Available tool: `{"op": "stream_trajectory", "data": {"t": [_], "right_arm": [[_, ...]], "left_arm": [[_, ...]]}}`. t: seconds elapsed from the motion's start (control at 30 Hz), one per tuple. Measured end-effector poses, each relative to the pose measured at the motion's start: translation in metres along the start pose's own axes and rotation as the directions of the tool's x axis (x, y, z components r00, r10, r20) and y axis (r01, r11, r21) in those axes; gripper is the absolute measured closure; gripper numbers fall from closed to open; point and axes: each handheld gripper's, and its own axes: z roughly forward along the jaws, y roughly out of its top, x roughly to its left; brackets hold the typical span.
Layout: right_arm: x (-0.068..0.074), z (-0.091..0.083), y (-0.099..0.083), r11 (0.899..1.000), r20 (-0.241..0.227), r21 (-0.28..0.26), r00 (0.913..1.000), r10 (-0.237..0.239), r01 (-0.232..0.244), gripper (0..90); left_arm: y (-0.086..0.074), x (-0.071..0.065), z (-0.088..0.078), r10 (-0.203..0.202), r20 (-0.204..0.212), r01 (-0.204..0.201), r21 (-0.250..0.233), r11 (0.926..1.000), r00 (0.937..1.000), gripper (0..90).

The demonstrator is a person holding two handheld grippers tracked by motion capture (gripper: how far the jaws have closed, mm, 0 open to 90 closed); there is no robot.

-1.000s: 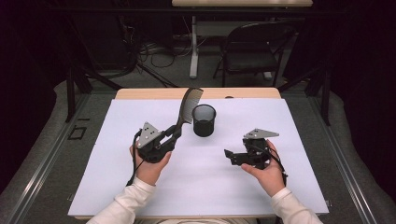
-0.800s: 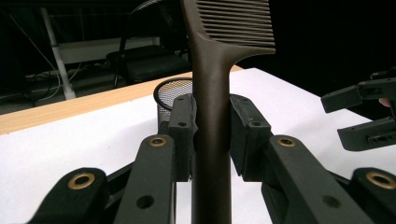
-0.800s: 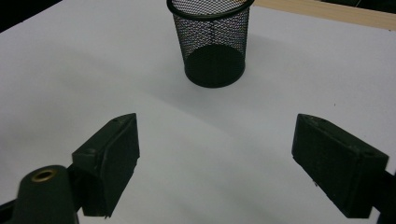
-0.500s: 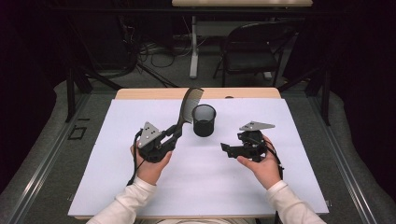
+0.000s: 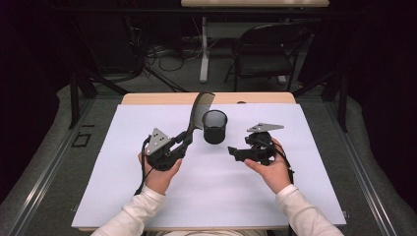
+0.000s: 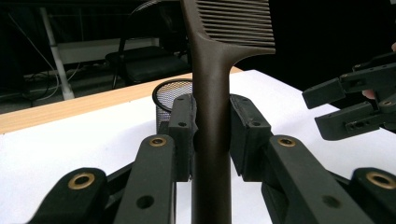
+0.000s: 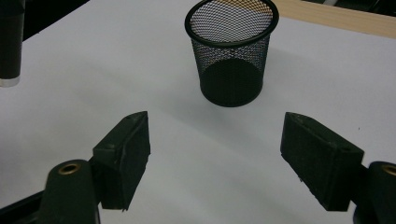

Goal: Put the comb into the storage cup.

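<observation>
The white-covered counter (image 5: pixel 123 196) lies bare toward its near and side edges, its wooden far rim just beyond the black wire-mesh cup (image 5: pixel 215 126). The left claw (image 5: pixel 184 142) clamps the handle of a long dark brown plastic comb (image 5: pixel 197 112), which slants up toward one o'clock, the cup just right of it. The right claw (image 5: pixel 232 151), at the cup's five o'clock, stands wide with nothing between its jaws, which have just been closing.
</observation>
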Motion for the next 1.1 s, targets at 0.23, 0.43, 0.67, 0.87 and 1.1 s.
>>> {"op": "stream_trajectory", "data": {"t": [0.23,0.43,0.67,0.87,1.1], "right_arm": [[0.003,0.001,0.008,1.0,-0.006,-0.014,0.9999,-0.01,0.01,27.4],[0.005,0.004,0.013,1.0,-0.006,-0.005,0.9998,-0.017,0.017,27.9],[0.007,0.004,0.022,1.0,-0.011,-0.012,0.9999,0.005,-0.005,29.9],[0.008,0.004,0.029,0.999,-0.023,-0.047,0.9994,0.025,-0.026,31.1],[0.006,0.003,0.033,0.993,-0.057,-0.094,0.9963,0.064,-0.069,32.1]], "left_arm": [[0.0,0.0,0.001,-0.002,0.001,0.002,-0.004,1.0,1.0,72.5],[0.0,0.0,0.001,-0.001,-0.002,0.001,-0.007,1.0,1.0,72.5],[0.0,0.0,0.001,0.001,-0.002,-0.001,-0.01,1.0,1.0,72.5],[-0.001,0.0,0.003,0.002,-0.001,-0.002,-0.009,1.0,1.0,72.5],[0.0,-0.001,0.002,0.006,0.003,-0.006,-0.016,0.9998,1.0,72.5]]}}
